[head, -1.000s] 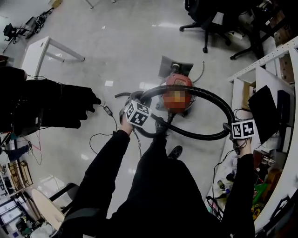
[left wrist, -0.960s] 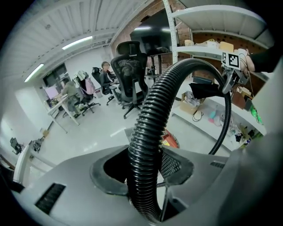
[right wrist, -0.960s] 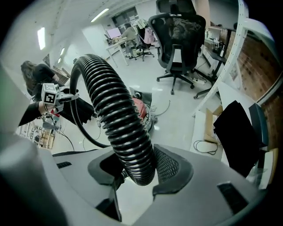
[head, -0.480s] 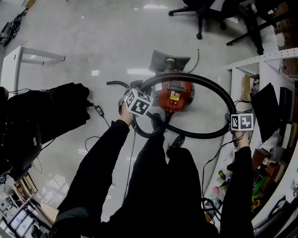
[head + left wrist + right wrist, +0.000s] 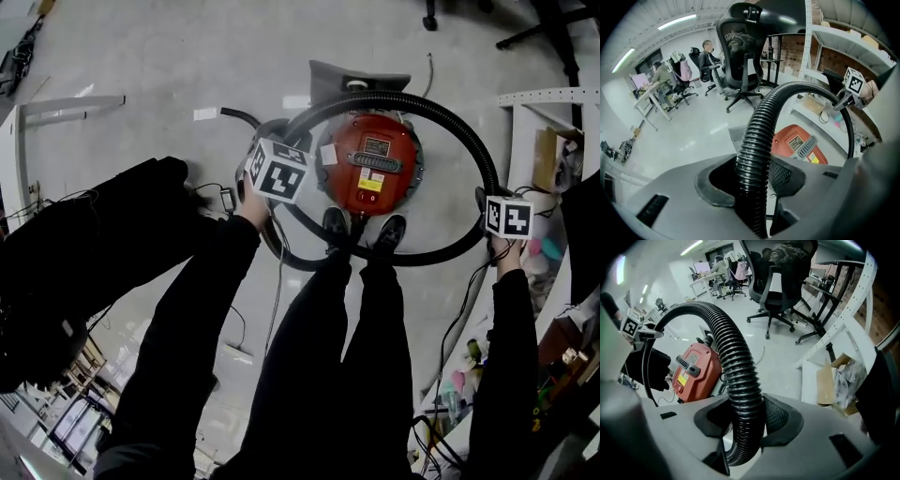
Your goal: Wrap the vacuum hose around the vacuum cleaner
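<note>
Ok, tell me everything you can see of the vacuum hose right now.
The vacuum hose is black and ribbed, flexible plastic by its look. It curves in one wide loop around the red vacuum cleaner, apart from its body along most of the loop. The left gripper and the right gripper each clamp it, on opposite sides of the loop. Where its ends go can't be made out.
</note>
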`<state>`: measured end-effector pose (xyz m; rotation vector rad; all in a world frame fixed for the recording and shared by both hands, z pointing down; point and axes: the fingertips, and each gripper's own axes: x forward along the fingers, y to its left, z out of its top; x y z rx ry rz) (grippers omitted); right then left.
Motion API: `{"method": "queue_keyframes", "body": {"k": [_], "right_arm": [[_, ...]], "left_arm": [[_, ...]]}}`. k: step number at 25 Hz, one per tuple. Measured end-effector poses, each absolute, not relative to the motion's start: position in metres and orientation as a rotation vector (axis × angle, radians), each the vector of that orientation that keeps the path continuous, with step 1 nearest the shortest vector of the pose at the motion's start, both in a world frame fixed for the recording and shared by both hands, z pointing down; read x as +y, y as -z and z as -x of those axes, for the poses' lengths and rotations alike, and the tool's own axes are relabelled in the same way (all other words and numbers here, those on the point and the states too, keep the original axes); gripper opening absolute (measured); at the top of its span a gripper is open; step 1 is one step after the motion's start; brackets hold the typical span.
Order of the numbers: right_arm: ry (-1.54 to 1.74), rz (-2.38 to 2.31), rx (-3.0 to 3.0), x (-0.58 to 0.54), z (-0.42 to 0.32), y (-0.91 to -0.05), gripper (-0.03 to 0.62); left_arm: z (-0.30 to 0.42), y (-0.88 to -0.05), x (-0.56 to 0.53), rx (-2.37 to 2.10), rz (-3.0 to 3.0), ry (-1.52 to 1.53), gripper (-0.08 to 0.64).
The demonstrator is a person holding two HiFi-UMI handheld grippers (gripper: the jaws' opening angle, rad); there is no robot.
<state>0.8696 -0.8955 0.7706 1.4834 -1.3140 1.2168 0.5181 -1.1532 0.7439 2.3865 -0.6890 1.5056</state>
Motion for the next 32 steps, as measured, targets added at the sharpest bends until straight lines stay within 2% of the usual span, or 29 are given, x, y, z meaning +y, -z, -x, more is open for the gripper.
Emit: {"method": "queue_keyframes", "body": {"k": [13,23,30,31,32], "right_arm": [[-1.291,-1.33,-1.345,-0.916,-0.873,-0.932,0.172],[-1.385,-1.293,-1.39,-0.915,-0.846,-1.0,0.172],[-1.38,-1.268,-1.342,-0.912,-0.85,-1.028,0.173],[-1.355,-1.237,-1.347,-0.911,-0.848,-1.031,0.18],[-1.333,-1.204,-1.352,-0.91,-0.845,-1.033,0.214]], "left_arm": [[-0.555,-0.856,-1.188,-0.703,-2.357,-1.621,0.193],[-0.539,-0.905,-1.183,-0.69,-2.388,-1.643,0.193],[-0.557,-0.917,-1.182,-0.629,-2.458,-1.613,0.193],[-0.556,-0.918,-1.182,-0.624,-2.471,-1.632,0.193],[-0.555,-0.919,-1.181,-0.619,-2.488,-1.658,0.218]]}}
